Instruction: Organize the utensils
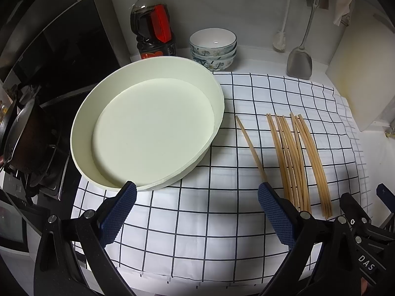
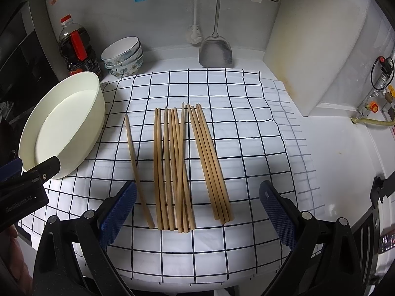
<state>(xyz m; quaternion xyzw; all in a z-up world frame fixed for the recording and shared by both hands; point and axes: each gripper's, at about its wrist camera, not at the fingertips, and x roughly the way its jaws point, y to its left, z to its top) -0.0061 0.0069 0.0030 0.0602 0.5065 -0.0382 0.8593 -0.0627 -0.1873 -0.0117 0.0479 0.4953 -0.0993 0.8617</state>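
Several wooden chopsticks (image 2: 172, 167) lie side by side on a checked cloth (image 2: 246, 123), one single chopstick (image 2: 137, 172) apart at the left. They also show in the left wrist view (image 1: 296, 157). A round cream tray (image 1: 148, 128) stands empty on the cloth's left part; it also shows in the right wrist view (image 2: 64, 123). My left gripper (image 1: 197, 197) is open and empty, just in front of the tray and left of the chopsticks. My right gripper (image 2: 197, 197) is open and empty, above the near ends of the chopsticks.
A dark sauce bottle (image 1: 153, 24) and stacked patterned bowls (image 1: 213, 49) stand at the back. A metal spatula (image 2: 216, 49) and a white brush (image 2: 195, 34) hang on the back wall. A white cutting board (image 2: 321, 49) leans at the right. A stove with a pan (image 1: 22, 138) is at the left.
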